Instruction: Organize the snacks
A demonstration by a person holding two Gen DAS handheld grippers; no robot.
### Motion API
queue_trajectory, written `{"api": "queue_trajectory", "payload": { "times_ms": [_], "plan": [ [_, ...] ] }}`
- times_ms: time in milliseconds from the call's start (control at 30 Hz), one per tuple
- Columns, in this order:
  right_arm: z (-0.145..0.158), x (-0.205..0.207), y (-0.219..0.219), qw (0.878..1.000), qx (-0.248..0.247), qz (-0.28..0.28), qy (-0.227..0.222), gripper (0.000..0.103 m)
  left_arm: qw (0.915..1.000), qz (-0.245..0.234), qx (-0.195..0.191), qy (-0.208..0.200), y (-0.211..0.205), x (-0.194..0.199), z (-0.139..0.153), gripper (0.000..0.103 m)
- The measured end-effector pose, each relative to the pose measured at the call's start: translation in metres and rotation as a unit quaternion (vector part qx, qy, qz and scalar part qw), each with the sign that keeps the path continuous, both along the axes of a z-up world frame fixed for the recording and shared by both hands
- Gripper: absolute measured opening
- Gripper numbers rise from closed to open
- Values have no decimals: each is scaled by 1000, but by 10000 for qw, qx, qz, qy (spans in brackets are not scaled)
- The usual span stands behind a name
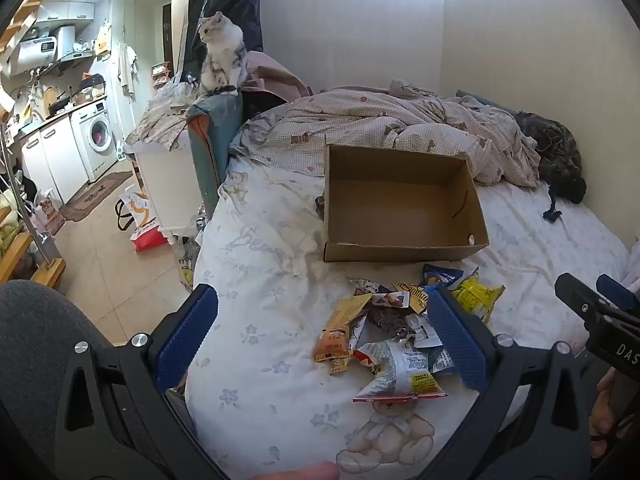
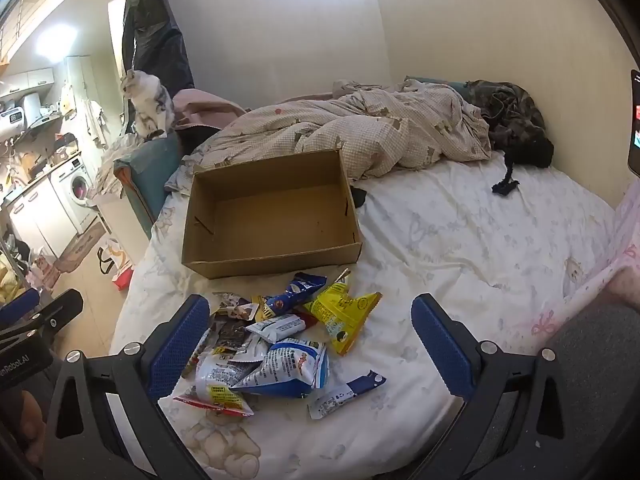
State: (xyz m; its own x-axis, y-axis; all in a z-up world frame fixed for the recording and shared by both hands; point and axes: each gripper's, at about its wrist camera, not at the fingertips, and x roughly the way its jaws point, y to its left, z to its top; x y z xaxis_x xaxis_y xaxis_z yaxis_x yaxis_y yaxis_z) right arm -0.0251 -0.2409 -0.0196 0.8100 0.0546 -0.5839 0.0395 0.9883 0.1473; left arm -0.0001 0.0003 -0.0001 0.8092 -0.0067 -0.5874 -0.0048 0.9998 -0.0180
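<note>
A loose heap of snack packets (image 2: 276,340) lies on the white floral bedsheet (image 2: 460,240), just in front of an open cardboard box (image 2: 272,216) that sits with its long axis running across the bed and its open top facing up, nothing inside. The box is plain brown corrugated board, rectangular, with shallow straight walls. The packets are crinkled foil and plastic, pointing every way: a blue packet (image 2: 296,290) lies slanted with one end toward the box, a yellow packet (image 2: 344,312) with a zigzag edge slants toward the near edge of the bed, and a white-and-blue pouch (image 2: 288,368) lies puffed up at the near side of the heap. A small flat packet (image 2: 344,394) rests apart, just to the right. The left gripper (image 1: 324,340) and the right gripper (image 2: 316,344) both hover above the heap with blue textured pads spread wide, grasping nothing. A cat (image 1: 222,56) sits upright beyond the bed's left side.
</note>
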Motion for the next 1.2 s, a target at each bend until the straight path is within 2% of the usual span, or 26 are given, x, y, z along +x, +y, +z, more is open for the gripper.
{"api": "queue_trajectory", "payload": {
  "times_ms": [1200],
  "plan": [
    [3, -2, 2, 9998, -159, -4, -84, 103, 10000, -8, 45, 1, -1, -1, 1, 103]
  ]
}}
